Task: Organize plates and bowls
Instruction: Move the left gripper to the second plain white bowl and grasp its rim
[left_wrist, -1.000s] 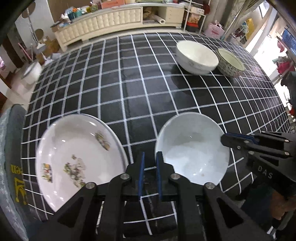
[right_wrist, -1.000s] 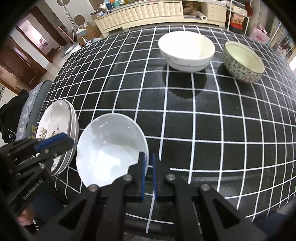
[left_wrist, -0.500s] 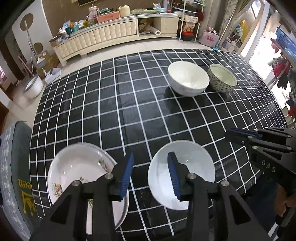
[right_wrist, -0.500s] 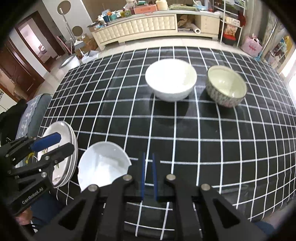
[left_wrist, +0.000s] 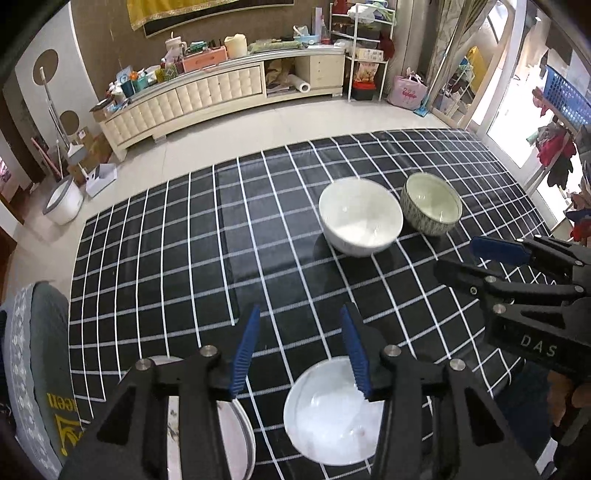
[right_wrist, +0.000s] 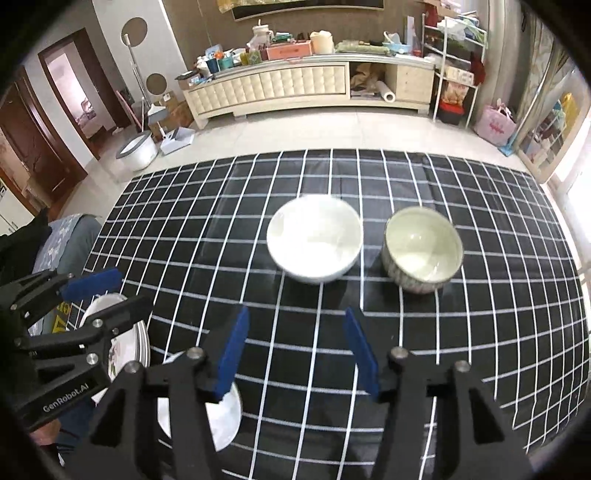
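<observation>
A plain white shallow plate (left_wrist: 332, 417) lies at the table's near edge, below my open left gripper (left_wrist: 299, 350); it also shows in the right wrist view (right_wrist: 221, 413). A stack of floral plates (left_wrist: 236, 439) lies left of it, mostly hidden by my fingers, and shows in the right wrist view (right_wrist: 129, 343). A white bowl (right_wrist: 314, 240) and a patterned grey bowl (right_wrist: 423, 249) stand side by side mid-table. My right gripper (right_wrist: 299, 350) is open and empty, raised above the table. Both grippers hold nothing.
The table carries a black cloth with a white grid (right_wrist: 221, 221). A grey chair (left_wrist: 40, 369) stands at the near left corner. A cream sideboard (right_wrist: 280, 88) and a shelf rack (right_wrist: 454, 66) stand across the floor beyond.
Both grippers have opened and risen away from the white plate. The left opened half a second ago, the right only now. The plate stays on the table beside the floral stack.
</observation>
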